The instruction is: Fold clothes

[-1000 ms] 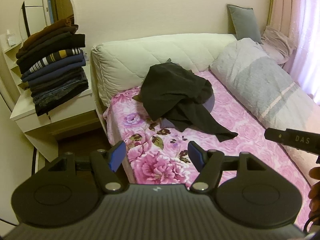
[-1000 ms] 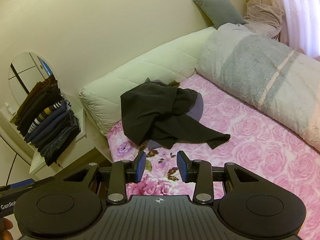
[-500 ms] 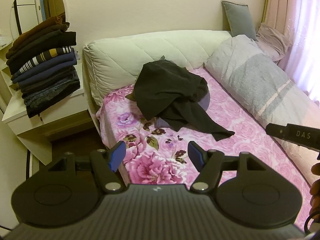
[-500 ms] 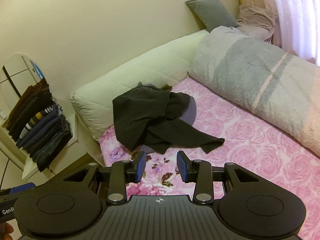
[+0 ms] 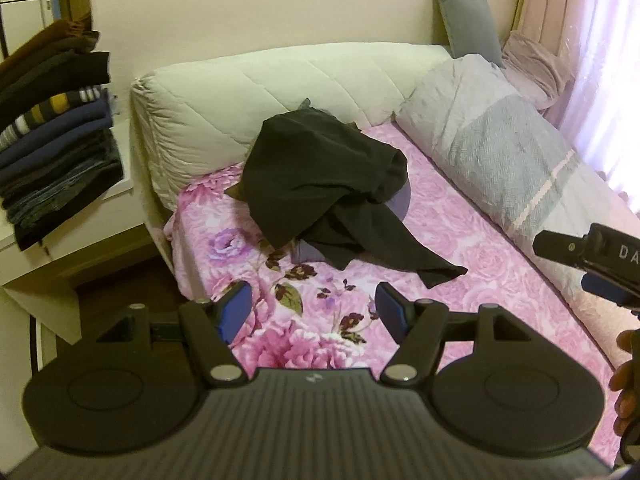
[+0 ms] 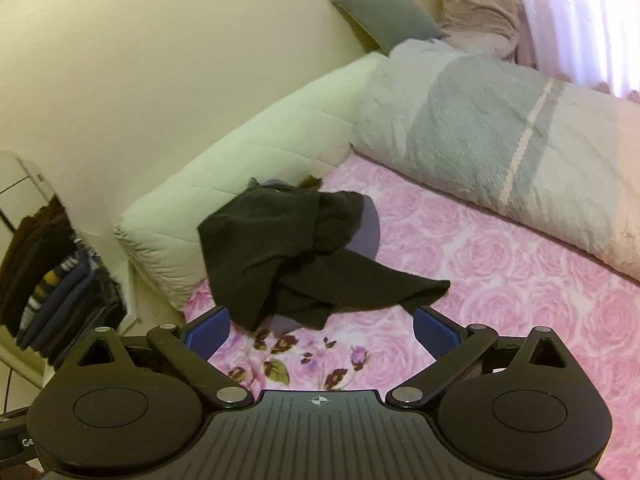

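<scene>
Both hand-held grippers hover spread and empty over the bed.

The left hand-held gripper [image 5: 312, 316] and right hand-held gripper [image 6: 320, 330] have jaws parted, touching nothing. Beyond them a crumpled black garment [image 6: 288, 256] lies on the pink floral bedsheet [image 6: 500, 292] against the cream quilted bolster [image 5: 280, 92], seemingly over a purple piece. Folded clothes [image 5: 52, 136] are stacked on the worktop [image 5: 60, 256] at left.

matt black cloth garment [image 5: 320, 184] on soft floral-printed bedsheet [image 5: 472, 280]
</scene>
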A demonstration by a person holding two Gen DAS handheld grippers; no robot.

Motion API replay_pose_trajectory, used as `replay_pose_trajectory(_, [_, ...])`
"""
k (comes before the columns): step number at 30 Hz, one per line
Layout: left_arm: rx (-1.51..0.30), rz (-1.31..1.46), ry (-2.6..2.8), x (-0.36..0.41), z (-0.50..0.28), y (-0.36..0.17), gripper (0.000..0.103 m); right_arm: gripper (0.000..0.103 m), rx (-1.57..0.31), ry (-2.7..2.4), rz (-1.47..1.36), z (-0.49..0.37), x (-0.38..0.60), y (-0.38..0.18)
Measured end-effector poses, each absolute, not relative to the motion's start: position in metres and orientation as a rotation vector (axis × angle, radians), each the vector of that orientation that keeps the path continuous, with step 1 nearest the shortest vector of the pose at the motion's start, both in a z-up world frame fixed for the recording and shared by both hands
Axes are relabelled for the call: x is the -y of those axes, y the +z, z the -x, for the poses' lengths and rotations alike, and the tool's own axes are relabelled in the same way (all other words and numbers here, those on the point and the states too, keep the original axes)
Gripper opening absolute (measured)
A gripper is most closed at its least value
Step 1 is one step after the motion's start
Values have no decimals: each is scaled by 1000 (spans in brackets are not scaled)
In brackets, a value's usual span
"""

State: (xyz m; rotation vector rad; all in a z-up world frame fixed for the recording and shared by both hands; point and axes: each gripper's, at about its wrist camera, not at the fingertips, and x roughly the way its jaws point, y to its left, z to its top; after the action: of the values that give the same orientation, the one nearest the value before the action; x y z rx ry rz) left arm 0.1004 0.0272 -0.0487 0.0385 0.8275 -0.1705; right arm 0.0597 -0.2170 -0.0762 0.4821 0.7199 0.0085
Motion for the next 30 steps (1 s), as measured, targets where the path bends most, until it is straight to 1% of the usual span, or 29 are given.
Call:
replay_pose_trajectory(6, [-855,-4,-199,-33,-156,-61,65,101,-773,5,-534,-103,214,-96])
replay_pose_trajectory(17, [-998,-42,-247,-33,-262,-97,65,101,-946,-73,-642,-183,207,-147])
replay_pose_trajectory(30, [-1055,-94,-276,-23,-365,-130,65,99,-1033,-57,-693,-261,203,-193])
